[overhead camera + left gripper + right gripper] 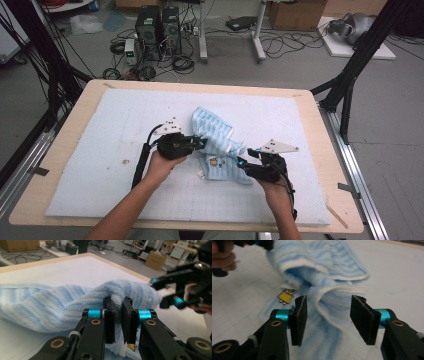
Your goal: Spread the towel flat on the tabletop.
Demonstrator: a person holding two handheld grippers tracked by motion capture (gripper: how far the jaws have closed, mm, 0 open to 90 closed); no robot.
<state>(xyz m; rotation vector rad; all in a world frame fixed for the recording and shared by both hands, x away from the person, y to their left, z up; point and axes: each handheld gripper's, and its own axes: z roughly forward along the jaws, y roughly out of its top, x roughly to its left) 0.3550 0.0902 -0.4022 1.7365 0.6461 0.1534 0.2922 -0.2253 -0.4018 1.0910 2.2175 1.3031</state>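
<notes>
Left fingers (117, 315) pinching blue towel (50, 307) fold — right fingers (329, 317) spread, towel edge between

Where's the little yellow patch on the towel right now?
In the high view the yellow patch sits on the blue towel near the table's middle, between the left tool and right tool, nearer the person.

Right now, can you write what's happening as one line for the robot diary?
left gripper: shut on towel | right gripper: open, jaws either side of a towel edge, not pinching | towel: crumpled on white mat
</notes>
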